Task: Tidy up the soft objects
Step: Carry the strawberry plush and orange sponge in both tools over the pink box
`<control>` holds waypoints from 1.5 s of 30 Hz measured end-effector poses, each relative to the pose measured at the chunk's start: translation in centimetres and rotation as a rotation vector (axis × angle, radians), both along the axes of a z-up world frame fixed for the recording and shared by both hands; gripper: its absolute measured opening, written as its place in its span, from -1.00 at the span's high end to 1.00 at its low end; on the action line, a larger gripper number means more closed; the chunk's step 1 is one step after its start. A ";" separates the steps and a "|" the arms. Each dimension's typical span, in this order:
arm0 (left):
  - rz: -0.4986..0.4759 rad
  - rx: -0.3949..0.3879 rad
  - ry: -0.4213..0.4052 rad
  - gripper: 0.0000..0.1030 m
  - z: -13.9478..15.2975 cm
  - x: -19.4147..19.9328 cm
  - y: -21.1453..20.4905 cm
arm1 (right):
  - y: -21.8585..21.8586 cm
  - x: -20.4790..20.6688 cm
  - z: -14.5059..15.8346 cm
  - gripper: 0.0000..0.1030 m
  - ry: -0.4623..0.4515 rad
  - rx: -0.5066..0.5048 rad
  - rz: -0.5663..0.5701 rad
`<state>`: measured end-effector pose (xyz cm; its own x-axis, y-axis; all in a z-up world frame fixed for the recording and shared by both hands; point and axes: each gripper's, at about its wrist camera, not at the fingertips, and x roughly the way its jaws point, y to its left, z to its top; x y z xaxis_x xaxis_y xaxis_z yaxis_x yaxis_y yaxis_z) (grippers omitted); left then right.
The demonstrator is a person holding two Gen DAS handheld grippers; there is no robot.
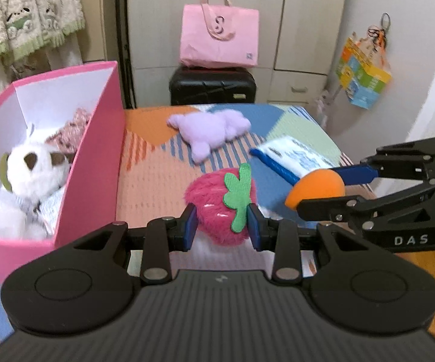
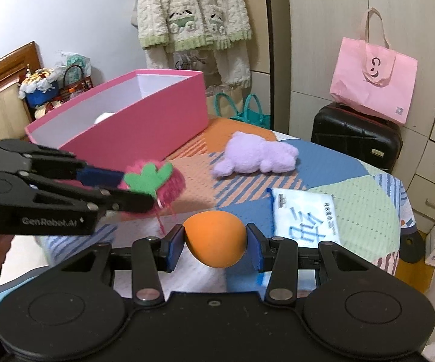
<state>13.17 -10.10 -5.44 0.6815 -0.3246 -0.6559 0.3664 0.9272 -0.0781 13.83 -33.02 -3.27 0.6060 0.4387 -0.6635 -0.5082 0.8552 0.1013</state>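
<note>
**Two tools, each holding one soft object above a patchwork-covered counter**

Bedroom furniture frames the scene: pale wardrobe doors, one black suitcase (image 1: 212, 86) with one pink tote bag (image 1: 220, 37) standing on it, and one cream knitted garment (image 2: 193, 15) hanging by the wall. One counter (image 2: 365, 211) under a multicoloured patchwork cloth carries the objects.

Objects, counted:
- One pink box (image 1: 96, 150), open-topped, at the counter's left side. Inside it lie one white plush animal (image 1: 33, 175) and one pinkish-brown knitted item (image 1: 72, 129) behind it.
- One lilac plush toy (image 1: 211, 129), lying on the cloth near the far edge, well apart from both tools.
- One white packet with blue print (image 2: 305, 214), flat on the cloth to the right of the lilac toy.
- One pink strawberry plush (image 1: 217, 208) with a green felt leaf, clamped between the blue pads of the left tool (image 1: 222, 226), whose fingers are drawn in tight on it. It hangs clear of the cloth, just beside the box's near wall.
- One orange egg-shaped foam ball (image 2: 214, 241), pinched between the pads of the right tool (image 2: 216, 246), its fingers partly closed around it, above the cloth.

Both tools sit side by side, near each other, each visible in the other's view.
</note>
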 end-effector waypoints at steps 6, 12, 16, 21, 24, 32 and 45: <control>-0.042 0.007 0.026 0.35 0.4 -2.1 1.5 | 1.1 -3.1 0.7 0.05 0.000 0.009 0.026; -0.074 0.012 0.074 0.35 1.1 -3.4 3.5 | 2.6 -5.6 1.5 0.05 -0.003 0.007 0.054; -0.100 0.002 0.087 0.35 2.3 -4.3 5.0 | 3.4 -6.6 2.2 0.05 0.004 0.027 0.079; -0.114 -0.009 0.086 0.35 3.8 -5.2 6.6 | 4.8 -7.4 3.4 0.04 0.005 0.054 0.124; -0.116 -0.025 0.090 0.35 4.4 -5.4 7.6 | 5.6 -7.2 4.0 0.04 0.017 0.074 0.146; -0.114 -0.036 0.081 0.35 6.2 -6.2 10.5 | 8.7 -7.0 6.1 0.04 0.003 0.056 0.197; -0.040 -0.026 -0.045 0.34 10.9 -4.7 15.4 | 14.2 -5.1 9.7 0.04 -0.079 0.052 0.277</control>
